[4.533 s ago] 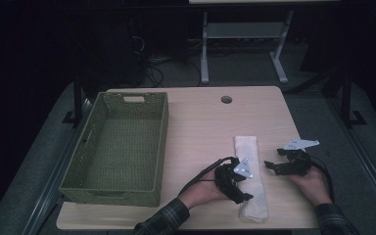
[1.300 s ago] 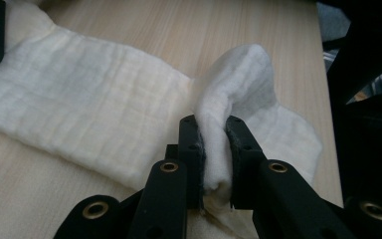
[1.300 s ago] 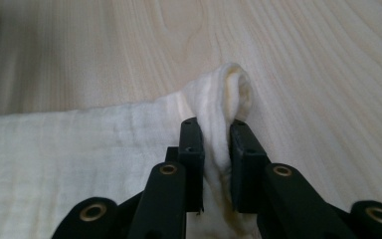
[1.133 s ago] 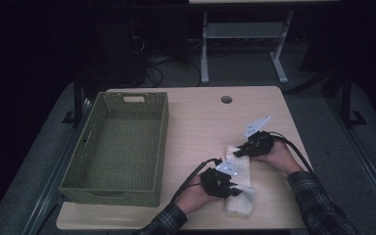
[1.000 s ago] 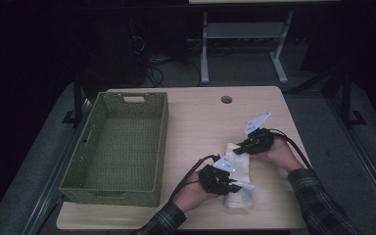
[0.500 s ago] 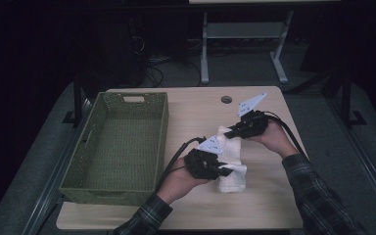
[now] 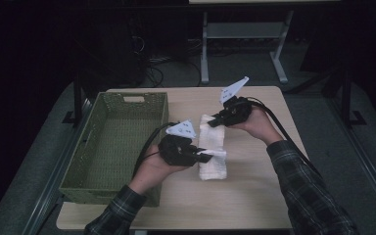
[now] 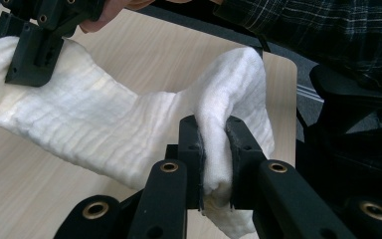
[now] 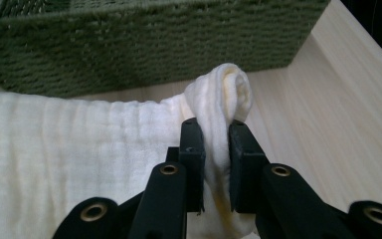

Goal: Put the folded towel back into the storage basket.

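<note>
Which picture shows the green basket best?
The high view: the whole green basket sits beside the white cloth, seen from above. The right gripper view gives just its woven side wall. The left gripper view looks elsewhere.

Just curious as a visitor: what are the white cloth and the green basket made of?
The white cloth looks like soft woven cotton, maybe gauze or muslin: matte, finely ribbed, and it bunches limply. The green basket seems woven from fibre or paper cord over a stiff frame: a tight, matte weave shows on its walls.
</note>
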`<state>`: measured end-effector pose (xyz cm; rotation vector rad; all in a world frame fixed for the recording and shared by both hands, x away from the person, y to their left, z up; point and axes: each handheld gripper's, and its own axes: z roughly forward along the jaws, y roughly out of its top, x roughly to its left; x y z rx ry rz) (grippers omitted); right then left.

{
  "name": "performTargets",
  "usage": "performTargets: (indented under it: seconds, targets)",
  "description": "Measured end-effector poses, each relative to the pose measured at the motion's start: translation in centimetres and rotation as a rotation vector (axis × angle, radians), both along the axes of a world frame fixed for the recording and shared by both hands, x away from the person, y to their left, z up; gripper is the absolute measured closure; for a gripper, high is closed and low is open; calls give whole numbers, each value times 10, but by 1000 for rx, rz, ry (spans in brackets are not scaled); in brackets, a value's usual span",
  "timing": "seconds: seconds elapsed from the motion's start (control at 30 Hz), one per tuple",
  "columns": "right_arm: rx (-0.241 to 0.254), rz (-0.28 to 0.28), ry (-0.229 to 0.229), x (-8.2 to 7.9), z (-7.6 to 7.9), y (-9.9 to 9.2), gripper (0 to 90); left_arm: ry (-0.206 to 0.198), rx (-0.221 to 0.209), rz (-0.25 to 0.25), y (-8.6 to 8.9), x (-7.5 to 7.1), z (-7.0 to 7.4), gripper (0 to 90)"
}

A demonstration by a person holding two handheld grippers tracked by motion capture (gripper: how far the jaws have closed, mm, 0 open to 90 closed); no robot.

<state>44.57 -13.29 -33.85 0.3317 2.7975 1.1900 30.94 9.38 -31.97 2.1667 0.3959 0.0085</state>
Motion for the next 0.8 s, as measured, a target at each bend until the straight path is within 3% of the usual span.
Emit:
performTargets:
  seconds: [0.13,0.5,0.8]
  targets:
    - [-6,25,-29,7,8,19,790,-16,8,5,22,3,7,793]
    - [-10,70,-71,19,31,86,790,-38,-27,49,87,6,22,793]
    - [10,105,-71,25,37,133,792,-49,-26,95,130,2,24,793]
